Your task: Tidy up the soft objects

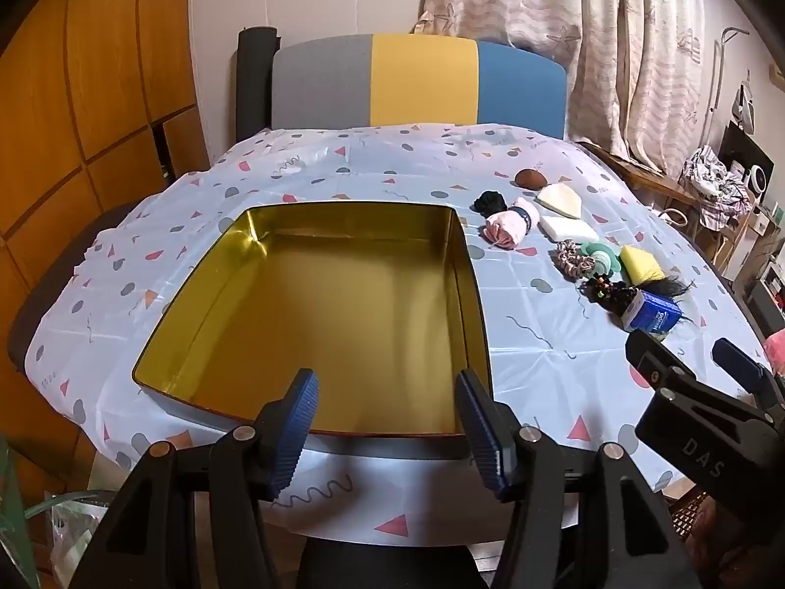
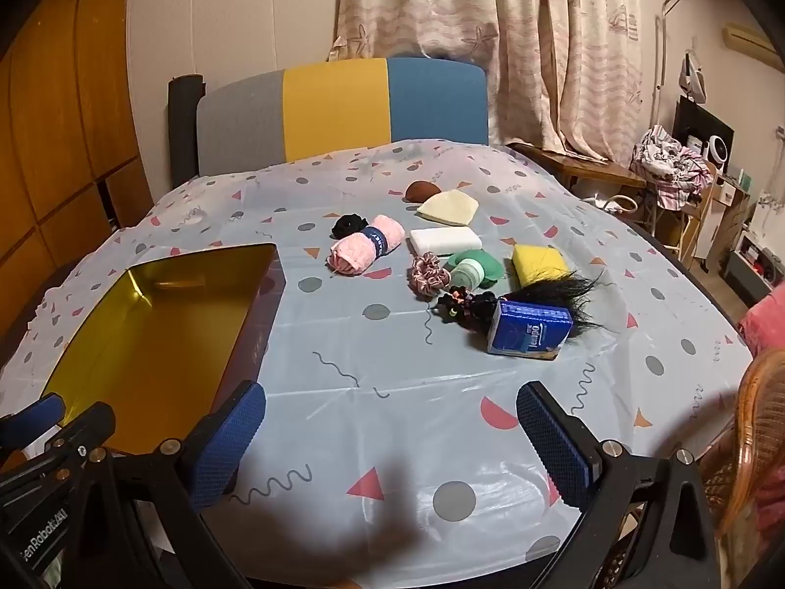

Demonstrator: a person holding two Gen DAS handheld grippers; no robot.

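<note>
An empty gold-lined tin box (image 1: pixel 274 245) (image 2: pixel 132 289) sits on the table's left. To its right lie soft objects: a rolled pink towel (image 2: pixel 365 244) (image 1: pixel 505 228), a black scrunchie (image 2: pixel 347 224), a white sponge (image 2: pixel 444 240), a cream wedge (image 2: pixel 449 207), a brown pad (image 2: pixel 422 190), a pink scrunchie (image 2: pixel 428 272), a green-white item (image 2: pixel 473 267), a yellow sponge (image 2: pixel 537 262), black hair (image 2: pixel 544 294) and a blue tissue pack (image 2: pixel 530 329) (image 1: pixel 652 314). My left gripper (image 1: pixel 387 422) is open over the box's near edge. My right gripper (image 2: pixel 392 437) is open and empty, short of the tissue pack.
The table wears a patterned plastic cloth (image 2: pixel 373 368). A grey, yellow and blue chair back (image 2: pixel 338 108) stands behind it, with curtains beyond. A wicker chair (image 2: pixel 755 441) is at the right edge. A wooden cabinet (image 1: pixel 73 98) stands left.
</note>
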